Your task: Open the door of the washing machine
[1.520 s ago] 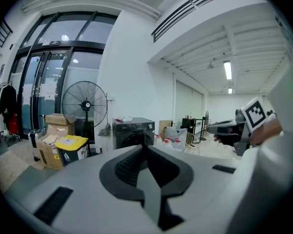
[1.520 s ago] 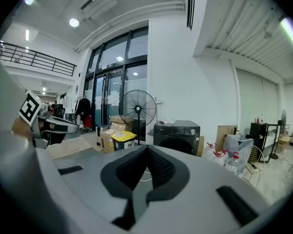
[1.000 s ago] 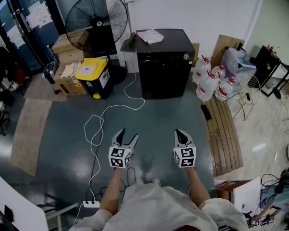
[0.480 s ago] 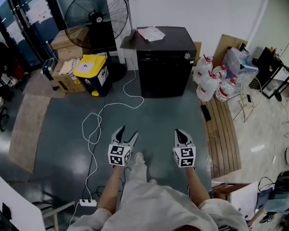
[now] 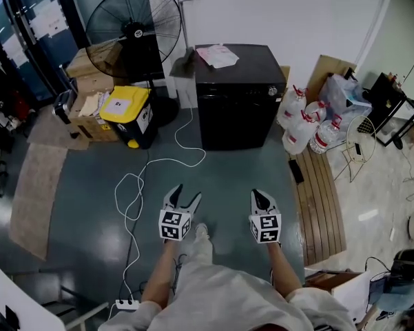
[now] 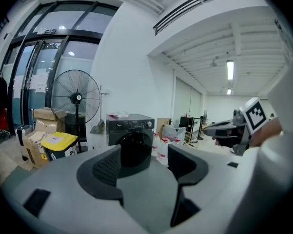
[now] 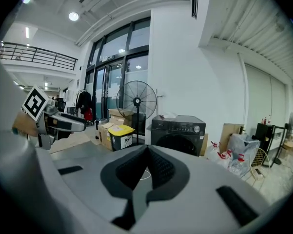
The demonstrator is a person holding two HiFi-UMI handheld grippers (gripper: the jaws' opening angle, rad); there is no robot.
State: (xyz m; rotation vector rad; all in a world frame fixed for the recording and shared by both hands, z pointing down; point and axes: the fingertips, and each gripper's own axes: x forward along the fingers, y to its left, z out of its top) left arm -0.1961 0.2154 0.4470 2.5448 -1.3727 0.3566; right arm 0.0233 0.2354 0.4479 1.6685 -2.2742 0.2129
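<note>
The black washing machine (image 5: 237,92) stood against the white wall (image 5: 275,12), well ahead of me, its front facing my way and its round door (image 6: 135,151) shut. A badge on its panel was too small to read. A standing fan (image 5: 133,29) was to its left, then a yellow-lidded bin (image 5: 127,112) whose label I couldn't read. Water bottles (image 5: 303,126) sat to its right. Papers (image 5: 217,54) lay on top of the machine. My left tool (image 5: 184,194) was released, with nothing between its jaws. My right tool (image 5: 259,196) was clenched on nothing.
</note>
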